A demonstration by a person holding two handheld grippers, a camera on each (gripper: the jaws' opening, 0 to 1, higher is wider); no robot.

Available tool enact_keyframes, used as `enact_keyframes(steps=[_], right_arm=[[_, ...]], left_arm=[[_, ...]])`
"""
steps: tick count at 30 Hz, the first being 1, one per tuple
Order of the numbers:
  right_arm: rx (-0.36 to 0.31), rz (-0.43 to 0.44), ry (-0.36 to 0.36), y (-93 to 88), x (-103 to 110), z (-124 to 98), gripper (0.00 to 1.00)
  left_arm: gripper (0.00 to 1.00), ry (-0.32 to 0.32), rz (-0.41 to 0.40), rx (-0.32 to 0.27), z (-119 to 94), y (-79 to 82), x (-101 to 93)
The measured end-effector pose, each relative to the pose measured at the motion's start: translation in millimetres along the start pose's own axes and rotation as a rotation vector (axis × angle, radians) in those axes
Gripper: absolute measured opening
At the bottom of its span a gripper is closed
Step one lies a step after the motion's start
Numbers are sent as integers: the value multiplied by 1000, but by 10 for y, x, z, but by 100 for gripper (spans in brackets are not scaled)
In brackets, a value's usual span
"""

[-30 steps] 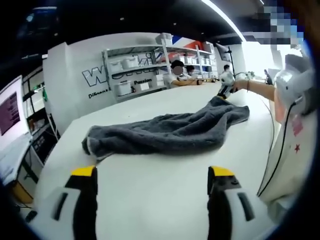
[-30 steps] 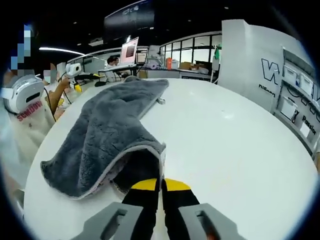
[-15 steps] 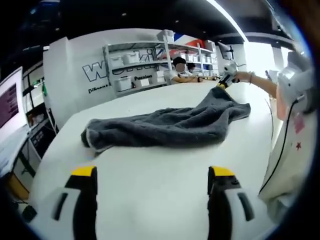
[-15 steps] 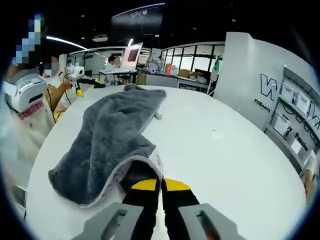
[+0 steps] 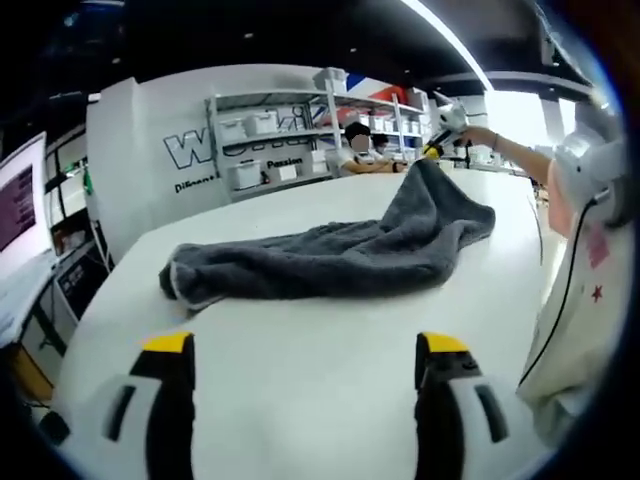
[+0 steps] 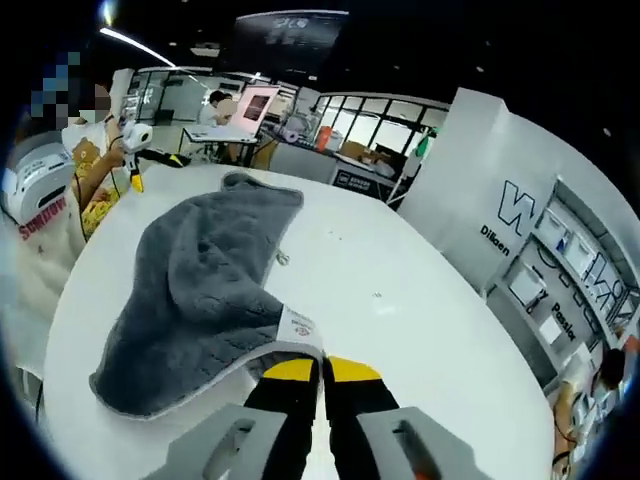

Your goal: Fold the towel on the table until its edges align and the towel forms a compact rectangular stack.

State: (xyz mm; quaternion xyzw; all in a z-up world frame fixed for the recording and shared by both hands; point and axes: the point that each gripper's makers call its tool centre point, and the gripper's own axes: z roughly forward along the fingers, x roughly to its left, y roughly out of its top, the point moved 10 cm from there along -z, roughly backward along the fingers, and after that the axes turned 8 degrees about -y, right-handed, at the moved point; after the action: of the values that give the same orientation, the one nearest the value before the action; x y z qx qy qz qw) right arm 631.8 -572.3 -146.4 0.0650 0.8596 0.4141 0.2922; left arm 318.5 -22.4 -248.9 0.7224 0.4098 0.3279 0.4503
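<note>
While my right claw point(image 6: 321, 368) pinches a lifted corner of the grey towel point(image 6: 195, 290), my left claw point(image 5: 305, 345) hangs apart above the white tabletop point(image 5: 320, 330); shelving point(image 5: 275, 135) stands beyond the towel.

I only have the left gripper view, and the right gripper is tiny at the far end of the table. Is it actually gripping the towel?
Observer: Yes. In the right gripper view, the right gripper has its jaws shut on the edge of the towel.
Operator: Which part of the edge?
Observer: A corner. A white label sewn to it sits just above the jaws.
Operator: Is that corner flat on the table?
Observer: No. It is lifted, and its pale trim curls up clear of the table.
</note>
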Motion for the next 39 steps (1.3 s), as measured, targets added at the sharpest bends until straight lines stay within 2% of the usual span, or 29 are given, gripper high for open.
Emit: enact_keyframes(steps=[3,7,19,24,29,34,39], right_arm=[[-1,2,-33,68,-81,9,3],[26,-36,-66,110,-162,47,3],[7,-16,-155,265,-477,53,3],[20,-14,-207,291,-622,75,3],[1,-6,-263,352,-741,87,3],[45,-30,-314,328,-814,158,3],[121,-37,-359,192,-921,285,3]], left_arm=[[95,-1,-6,-1,-12,-12,-7],[94,-2,-13,-2,-28,-37,-17],[94,-1,-20,-13,-76,-53,-35],[94,0,-17,-16,-85,-39,-34],[94,2,-18,-16,-94,-38,-39],[94,2,-20,-15,-104,-48,-45],[94,-1,-23,-11,-95,-61,-50]])
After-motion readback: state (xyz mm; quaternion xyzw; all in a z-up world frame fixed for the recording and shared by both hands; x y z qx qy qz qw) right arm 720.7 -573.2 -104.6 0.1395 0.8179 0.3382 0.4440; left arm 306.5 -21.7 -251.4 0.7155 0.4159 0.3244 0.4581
